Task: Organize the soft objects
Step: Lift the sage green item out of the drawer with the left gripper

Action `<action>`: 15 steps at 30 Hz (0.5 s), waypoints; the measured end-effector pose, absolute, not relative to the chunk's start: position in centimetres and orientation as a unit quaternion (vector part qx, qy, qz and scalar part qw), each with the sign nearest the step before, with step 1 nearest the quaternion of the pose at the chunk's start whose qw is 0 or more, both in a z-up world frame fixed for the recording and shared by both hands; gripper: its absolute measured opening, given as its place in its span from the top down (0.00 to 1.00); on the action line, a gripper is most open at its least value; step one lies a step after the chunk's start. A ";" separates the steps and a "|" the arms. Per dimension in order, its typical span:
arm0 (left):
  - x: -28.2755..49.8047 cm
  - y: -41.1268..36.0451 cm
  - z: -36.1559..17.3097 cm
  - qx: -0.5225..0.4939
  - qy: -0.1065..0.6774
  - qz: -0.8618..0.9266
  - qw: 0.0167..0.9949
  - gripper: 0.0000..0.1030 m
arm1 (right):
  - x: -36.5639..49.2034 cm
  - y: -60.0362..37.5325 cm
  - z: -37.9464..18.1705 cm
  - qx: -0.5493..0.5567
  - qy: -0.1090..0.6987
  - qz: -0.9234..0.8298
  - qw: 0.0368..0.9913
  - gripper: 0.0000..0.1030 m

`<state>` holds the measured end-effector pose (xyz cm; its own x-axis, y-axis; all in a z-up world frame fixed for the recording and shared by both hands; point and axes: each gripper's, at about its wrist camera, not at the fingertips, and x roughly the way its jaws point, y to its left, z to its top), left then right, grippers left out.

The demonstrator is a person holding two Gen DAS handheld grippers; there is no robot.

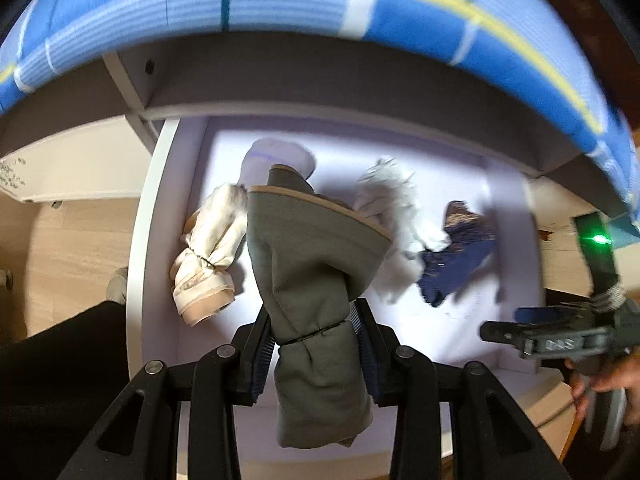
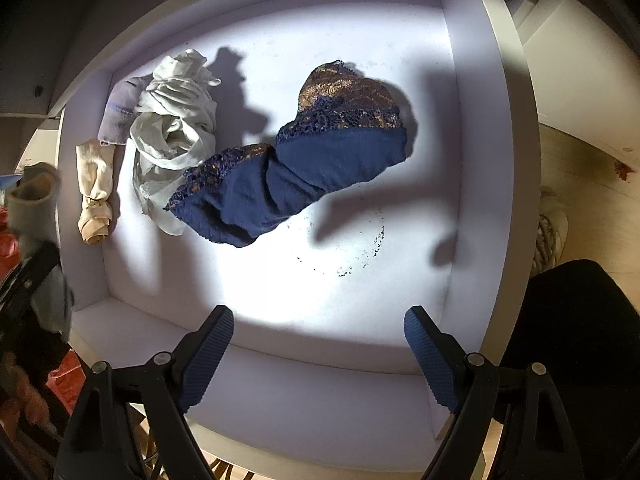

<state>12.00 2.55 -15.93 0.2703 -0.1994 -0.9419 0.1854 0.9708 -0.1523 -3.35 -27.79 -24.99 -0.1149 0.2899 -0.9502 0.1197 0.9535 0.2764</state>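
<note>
In the left wrist view the grey roll (image 1: 312, 280) hides part of the pale garment (image 1: 280, 156) behind it, and the white cloth (image 1: 390, 192) is smeared by blur. The right gripper (image 1: 560, 340) is cut off at the frame edge. In the right wrist view the grey roll (image 2: 34, 200) is blurred.

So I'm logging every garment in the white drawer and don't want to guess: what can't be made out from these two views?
- Lavender folded cloth: left wrist view, mostly behind the held grey-green tied bundle; right wrist view, under the pale crumpled garment.
- Pale crumpled garment: blurred in the left wrist view.
- Navy lace-edged garment: its type is unclear while bunched up.
- Drawer: near wall cut off behind the right gripper.
</note>
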 end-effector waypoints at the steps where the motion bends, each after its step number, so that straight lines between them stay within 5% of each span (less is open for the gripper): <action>1: 11.7 2.6 -15.2 -0.007 0.586 -0.129 0.800 0.64 | -3.3 -27.8 -25.0 0.137 0.744 0.065 0.651 0.15; 15: 9.1 2.4 -6.1 0.019 0.531 -0.198 0.824 0.64 | -3.5 -27.7 -25.0 0.137 0.743 0.067 0.652 0.15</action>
